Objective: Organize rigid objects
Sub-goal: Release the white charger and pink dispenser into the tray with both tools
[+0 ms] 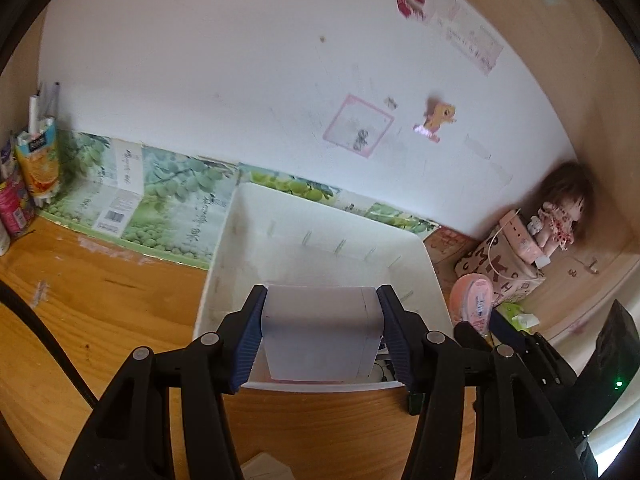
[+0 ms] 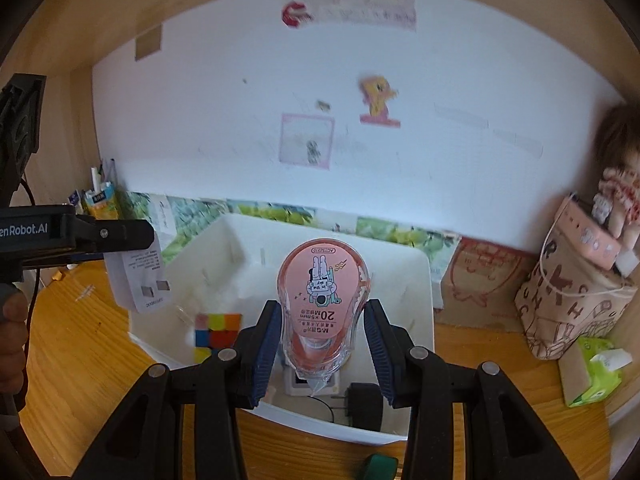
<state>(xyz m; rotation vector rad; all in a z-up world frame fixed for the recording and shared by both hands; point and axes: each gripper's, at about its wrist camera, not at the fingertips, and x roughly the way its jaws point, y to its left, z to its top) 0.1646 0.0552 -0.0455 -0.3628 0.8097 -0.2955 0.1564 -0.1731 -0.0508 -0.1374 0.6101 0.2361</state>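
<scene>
White card box (image 1: 320, 332) sits clamped between the left gripper's (image 1: 320, 312) blue pads, held over the near end of the white bin (image 1: 224, 248) on the wooden desk (image 1: 100, 300). From the right wrist, the right gripper (image 2: 322, 336) pinches a pink correction tape (image 2: 322, 300) above the same bin, where a colour cube (image 2: 216, 334) and a black plug (image 2: 364, 404) lie, while the left gripper with its box hangs over the bin's left rim.

The orange-brown wooden tabletop (image 1: 100, 300) looked smooth with a faint sheen. The white rectangular plastic bin (image 1: 224, 240) was matt. The pink teardrop-shaped correction-tape dispenser (image 2: 322, 300) had a glossy clear plastic shell. The small white cardboard box (image 1: 320, 332) looked matt.
</scene>
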